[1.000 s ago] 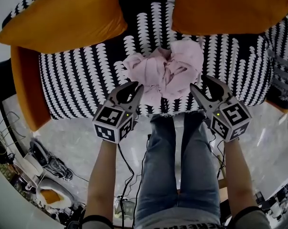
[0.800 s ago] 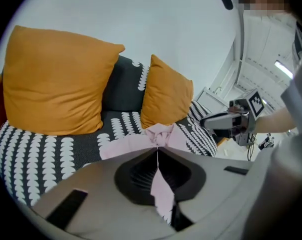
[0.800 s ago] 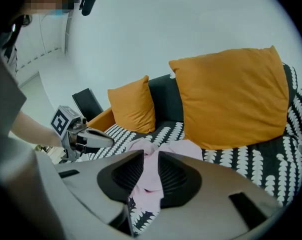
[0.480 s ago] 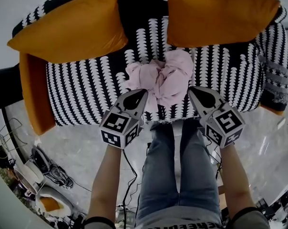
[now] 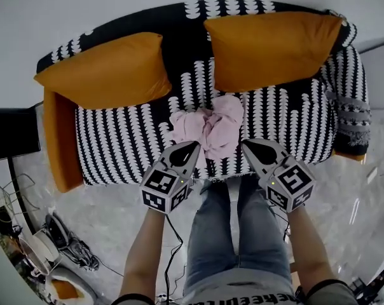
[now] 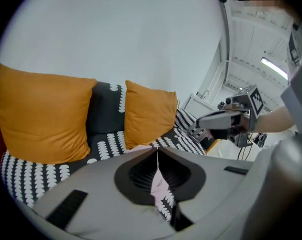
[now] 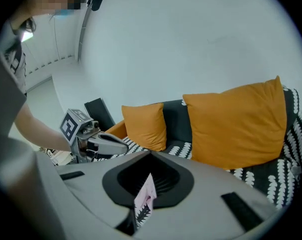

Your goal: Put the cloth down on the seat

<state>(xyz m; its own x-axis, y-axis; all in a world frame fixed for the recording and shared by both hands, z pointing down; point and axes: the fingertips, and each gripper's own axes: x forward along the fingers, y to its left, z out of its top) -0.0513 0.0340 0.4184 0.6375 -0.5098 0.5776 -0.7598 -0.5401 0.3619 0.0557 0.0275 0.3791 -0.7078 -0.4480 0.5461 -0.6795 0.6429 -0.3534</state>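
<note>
Left gripper (image 5: 192, 146) and right gripper (image 5: 246, 143) are closed and empty at lower centre; we see the cloth (image 5: 211, 127) crumpled on the seat (image 5: 125, 148) just above them.

This looks like a living-room corner staged inside a lab or recording room, not a lived-in home. Ahead of the left gripper (image 5: 193, 146) a sofa (image 5: 116, 145) with a black-and-white patterned cover and orange cushions (image 5: 109, 72) stands against a bare white wall (image 5: 116, 5). Below and behind the grippers the floor (image 5: 109, 211) is glossy pale stone, with loose cables (image 5: 173, 234) trailing over it. A heap of gear (image 5: 58, 243) lies farther off to that gripper's left. In the left gripper view, beyond the right gripper (image 6: 200, 121), a high white ceiling (image 6: 251, 39) carries a strip light (image 6: 273, 68).
</note>
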